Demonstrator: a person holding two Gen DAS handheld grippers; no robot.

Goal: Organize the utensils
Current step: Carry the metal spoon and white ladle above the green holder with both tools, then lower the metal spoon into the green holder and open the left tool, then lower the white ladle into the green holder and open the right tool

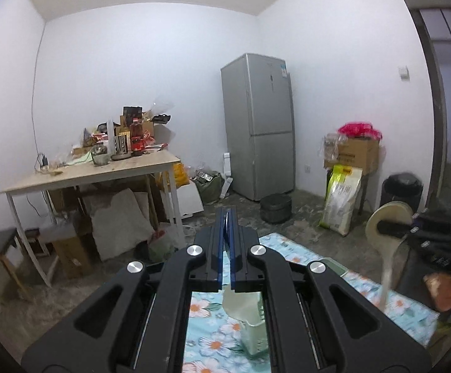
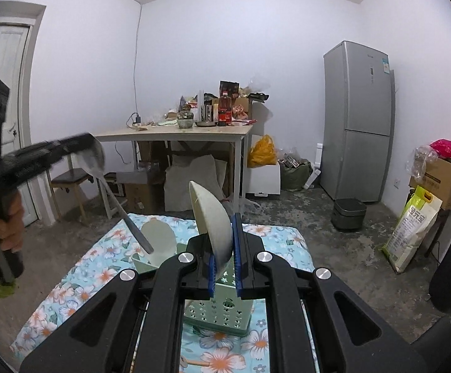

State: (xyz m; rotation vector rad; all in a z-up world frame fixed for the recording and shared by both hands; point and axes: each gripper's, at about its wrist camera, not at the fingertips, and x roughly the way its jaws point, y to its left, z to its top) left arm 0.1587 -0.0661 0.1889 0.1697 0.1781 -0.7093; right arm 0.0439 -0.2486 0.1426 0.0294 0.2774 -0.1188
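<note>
While clamped, both grippers point(image 1: 227, 217) point(image 2: 225, 242) grip spoons point(image 2: 210, 217).

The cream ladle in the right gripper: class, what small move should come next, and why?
Probably lower it handle-first into the green utensil holder. The right gripper is shut on the cream ladle by its bowl, raised above the holder, and the left gripper likewise holds a metal spoon by its bowl.

The left gripper point(image 2: 79, 146) is motion-blurred in the right wrist view (its metal spoon point(image 2: 96, 158) too).
</note>
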